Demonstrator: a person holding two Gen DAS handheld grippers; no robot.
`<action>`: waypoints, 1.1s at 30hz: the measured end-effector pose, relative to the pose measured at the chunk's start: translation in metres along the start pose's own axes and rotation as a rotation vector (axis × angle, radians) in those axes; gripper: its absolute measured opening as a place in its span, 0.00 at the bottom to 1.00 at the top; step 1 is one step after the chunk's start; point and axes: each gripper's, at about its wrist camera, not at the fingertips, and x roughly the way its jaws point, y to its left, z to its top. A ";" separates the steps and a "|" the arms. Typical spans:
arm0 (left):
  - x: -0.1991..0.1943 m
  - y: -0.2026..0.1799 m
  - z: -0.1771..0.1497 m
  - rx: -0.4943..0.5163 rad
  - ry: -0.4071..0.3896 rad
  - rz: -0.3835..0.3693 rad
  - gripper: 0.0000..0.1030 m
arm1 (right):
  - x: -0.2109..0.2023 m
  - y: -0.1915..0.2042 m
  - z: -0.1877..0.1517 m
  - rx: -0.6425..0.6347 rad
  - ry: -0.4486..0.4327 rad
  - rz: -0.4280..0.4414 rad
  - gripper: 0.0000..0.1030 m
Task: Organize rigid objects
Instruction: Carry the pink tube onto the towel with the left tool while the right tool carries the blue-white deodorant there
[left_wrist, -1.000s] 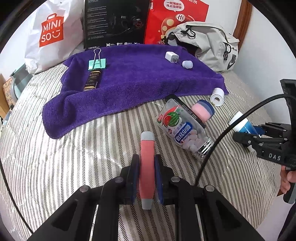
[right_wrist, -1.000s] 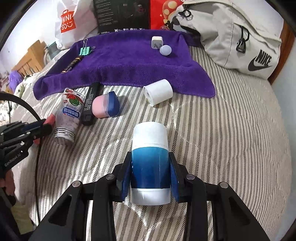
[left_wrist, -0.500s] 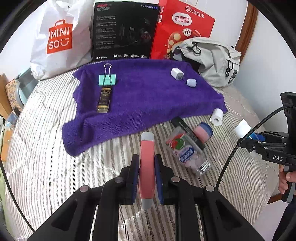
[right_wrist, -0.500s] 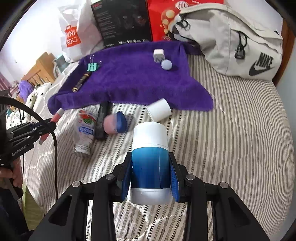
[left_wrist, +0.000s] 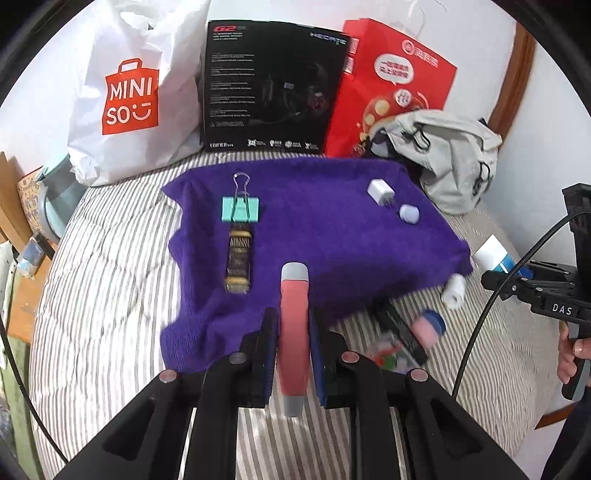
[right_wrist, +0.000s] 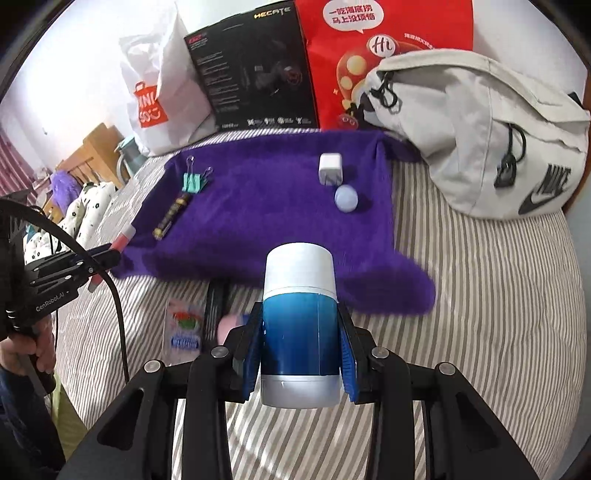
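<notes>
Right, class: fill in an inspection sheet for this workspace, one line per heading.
Surface: striped bed, purple towel spread on it.
Job's things: clip, tube, charger, small ball on towel.
Clutter: candy bottle, roll off towel.
Grippers: left clamps pink stick; right clamps blue bottle.
Cables: black cable.
Surroundings: bags, box, backpack.

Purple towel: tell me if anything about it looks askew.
The purple towel lies crooked: its near edge is rumpled, and one corner trails onto the striped bedcover. Nothing looks spilled or damaged.
</notes>
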 end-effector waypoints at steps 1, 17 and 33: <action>0.002 0.001 0.003 -0.001 -0.002 0.002 0.16 | 0.002 -0.002 0.004 0.002 0.000 -0.002 0.35; 0.034 0.021 0.024 -0.036 0.017 -0.010 0.16 | 0.074 -0.008 0.062 -0.036 0.066 -0.029 0.35; 0.056 0.026 0.035 -0.032 0.042 -0.015 0.16 | 0.108 -0.003 0.062 -0.100 0.113 -0.080 0.35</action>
